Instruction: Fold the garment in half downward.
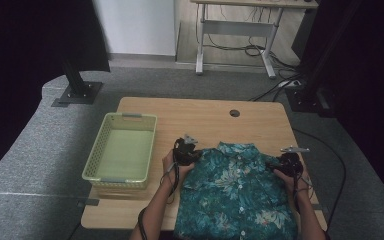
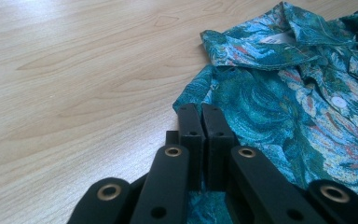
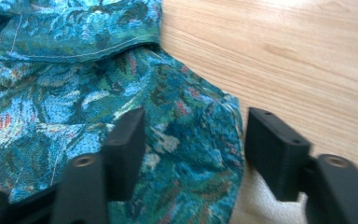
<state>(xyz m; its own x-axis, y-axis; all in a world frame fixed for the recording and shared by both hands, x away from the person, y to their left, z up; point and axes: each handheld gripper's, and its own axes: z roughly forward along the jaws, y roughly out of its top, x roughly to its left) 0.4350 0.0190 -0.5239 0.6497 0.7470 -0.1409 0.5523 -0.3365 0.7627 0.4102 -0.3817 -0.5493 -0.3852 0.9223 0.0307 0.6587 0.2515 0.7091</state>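
A teal floral button-up shirt [image 1: 235, 192] lies flat on the wooden table [image 1: 195, 115], collar toward the far side. My left gripper [image 1: 194, 156] rests at the shirt's left shoulder. In the left gripper view its jaws are pressed together [image 2: 202, 112] right at the shoulder edge of the shirt [image 2: 279, 107], pinching the cloth there. My right gripper [image 1: 275, 165] is at the other shoulder. In the right gripper view its jaws stand apart [image 3: 196, 123] and straddle the shoulder edge of the shirt [image 3: 74, 93]; cloth lies between them untouched by the pads.
A pale green plastic basket [image 1: 122, 116] stands empty on the left part of the table. A cable hole [image 1: 234, 113] sits near the far edge. Bare wood lies beyond the collar. A desk frame and cables stand on the floor behind.
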